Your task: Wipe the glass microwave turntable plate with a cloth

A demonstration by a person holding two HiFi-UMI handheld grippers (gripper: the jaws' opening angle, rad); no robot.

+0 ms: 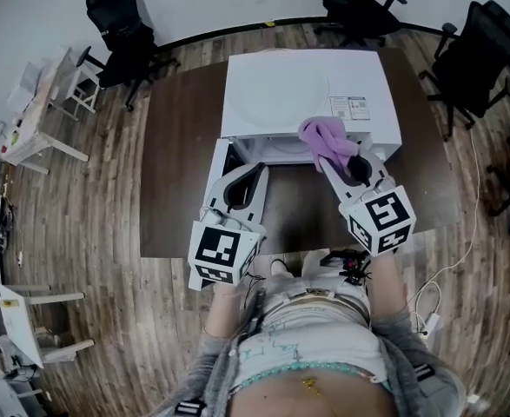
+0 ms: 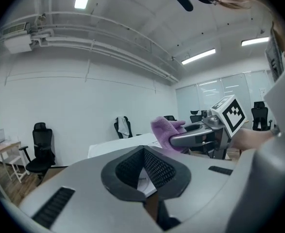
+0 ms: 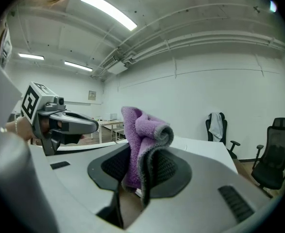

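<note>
A dark brown surface [image 1: 181, 146] stands on the wood floor [image 1: 81, 233]. Only a white microwave [image 1: 307, 94] rests directly on it, set toward the far edge. Brown top shows left, right and in front of the microwave. Black chairs [image 1: 120, 33] stand on the floor beyond the microwave.

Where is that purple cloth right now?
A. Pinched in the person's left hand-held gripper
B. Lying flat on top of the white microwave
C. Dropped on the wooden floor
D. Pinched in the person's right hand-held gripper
D: the right gripper view shows the purple cloth bunched up and clamped between the jaws of the right hand-held gripper.
</note>
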